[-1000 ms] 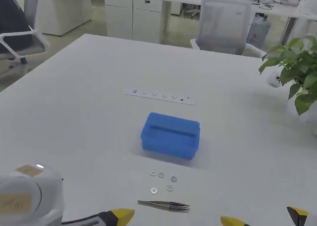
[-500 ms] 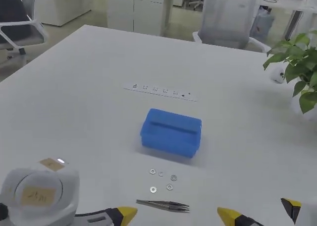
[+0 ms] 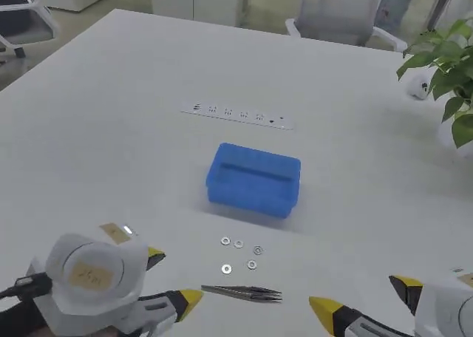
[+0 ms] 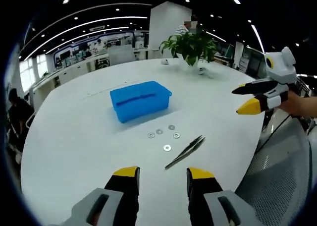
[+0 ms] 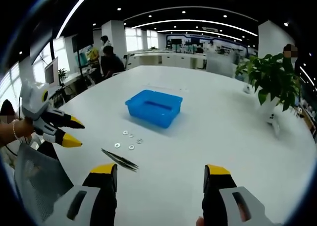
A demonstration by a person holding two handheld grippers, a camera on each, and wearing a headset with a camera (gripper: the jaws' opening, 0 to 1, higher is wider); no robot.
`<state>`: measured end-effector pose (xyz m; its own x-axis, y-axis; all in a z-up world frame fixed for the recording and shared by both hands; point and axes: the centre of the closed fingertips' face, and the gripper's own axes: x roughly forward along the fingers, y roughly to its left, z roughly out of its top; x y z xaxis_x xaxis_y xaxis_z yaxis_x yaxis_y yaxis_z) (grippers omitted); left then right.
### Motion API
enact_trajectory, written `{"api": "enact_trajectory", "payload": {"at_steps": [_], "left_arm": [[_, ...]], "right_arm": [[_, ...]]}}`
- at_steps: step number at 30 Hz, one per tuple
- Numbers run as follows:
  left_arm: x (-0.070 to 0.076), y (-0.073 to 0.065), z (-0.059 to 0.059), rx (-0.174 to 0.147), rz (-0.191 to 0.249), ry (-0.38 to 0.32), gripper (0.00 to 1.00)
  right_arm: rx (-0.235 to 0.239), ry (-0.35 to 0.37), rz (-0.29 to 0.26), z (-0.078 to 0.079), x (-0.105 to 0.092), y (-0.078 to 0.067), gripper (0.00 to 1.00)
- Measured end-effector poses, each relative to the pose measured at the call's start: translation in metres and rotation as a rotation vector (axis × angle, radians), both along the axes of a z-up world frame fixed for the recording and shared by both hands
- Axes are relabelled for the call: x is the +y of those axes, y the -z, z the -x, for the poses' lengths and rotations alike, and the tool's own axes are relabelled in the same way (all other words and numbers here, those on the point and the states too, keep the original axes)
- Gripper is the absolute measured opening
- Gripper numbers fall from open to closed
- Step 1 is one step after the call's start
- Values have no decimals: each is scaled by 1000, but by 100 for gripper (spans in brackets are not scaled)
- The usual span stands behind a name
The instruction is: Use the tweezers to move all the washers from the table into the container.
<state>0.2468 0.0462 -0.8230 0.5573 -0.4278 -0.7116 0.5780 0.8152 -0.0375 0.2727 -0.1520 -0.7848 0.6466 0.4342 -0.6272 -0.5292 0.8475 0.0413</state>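
Observation:
A blue container (image 3: 253, 178) stands mid-table. In front of it lie several small metal washers (image 3: 239, 244), loosely grouped. Slim metal tweezers (image 3: 242, 293) rest flat on the table just nearer than the washers. My left gripper (image 3: 171, 278) hovers open at the lower left, its yellow tips left of the tweezers and holding nothing. My right gripper (image 3: 362, 296) is open at the lower right, apart from the tweezers. In the left gripper view the tweezers (image 4: 185, 151) and washers (image 4: 167, 147) lie ahead of the open gripper (image 4: 162, 173). The right gripper view shows the tweezers (image 5: 120, 159) ahead-left of its open gripper (image 5: 159, 170).
A white power strip (image 3: 236, 117) lies beyond the container. A green potted plant (image 3: 447, 71) stands at the table's right edge. An office chair (image 3: 336, 12) sits behind the far edge. People are at desks far off (image 5: 106, 60).
The head camera has tilted down, so the table items sit higher in frame. Both grippers have come further into view from below. Tweezers, washers and container lie where they were.

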Motion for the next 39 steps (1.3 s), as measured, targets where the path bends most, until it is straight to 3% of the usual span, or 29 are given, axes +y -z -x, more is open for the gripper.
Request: {"api": "enact_trajectory", "payload": {"at_steps": [1,2,9,14,18,26,33,35,39], "left_arm": [[0,6,-2,6,-25,17,31],[-4,9,-3,5,-23,42,28],[-16,33,-2,76,-32,141,20],[-20,41,-10,73,-46,176,14],[-30,46,-15,89,-32,226,11],[-41,52,-17,63,-73,316,4],[-47,55,-7,52,-118,407,0],[-49,54,-4,47,-129,428,0],[-52,39,-1,19,-129,437,0]], "right_arm": [[-2,-7,3,-1,1,0,69],[-2,-12,6,-1,2,0,68],[0,-33,4,-5,7,1,64],[7,-41,-17,-6,15,1,61],[15,-62,-16,-3,20,3,59],[29,-128,-14,3,37,4,52],[29,-244,14,8,57,5,39],[26,-287,29,9,65,7,35],[22,-390,86,12,77,12,28]]}}
